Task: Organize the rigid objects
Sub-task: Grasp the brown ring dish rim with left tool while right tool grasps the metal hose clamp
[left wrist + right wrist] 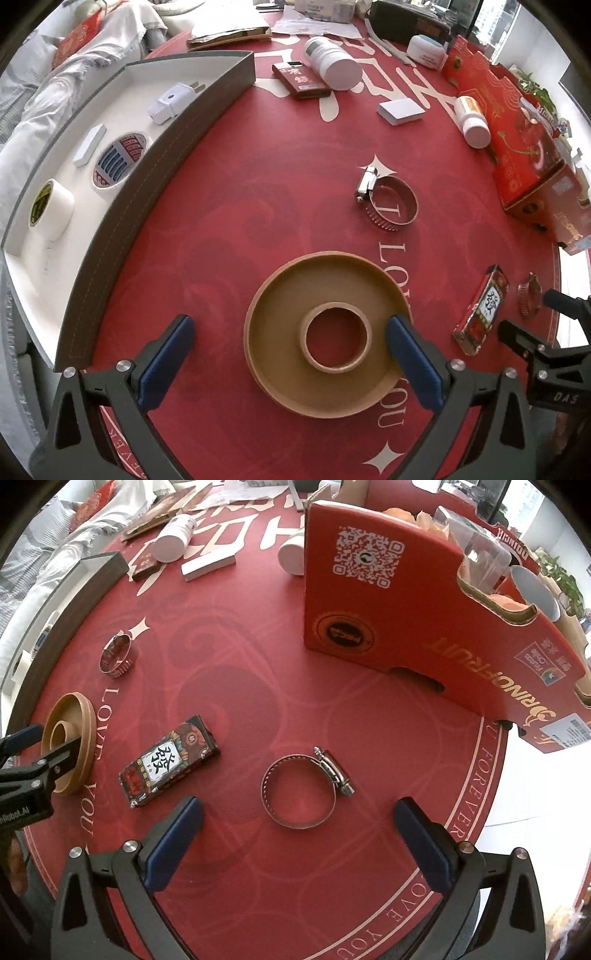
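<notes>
Left gripper (pixel 291 363): fingers spread, straddling tan round plastic spool (pixel 327 345), lower centre | right gripper (pixel 295 843): spread, empty | advice: centre before closing.

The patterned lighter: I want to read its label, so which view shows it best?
The right wrist view: the lighter lies near the centre, its top face large and clear. The left wrist view shows it small and foreshortened at the right edge.
</notes>
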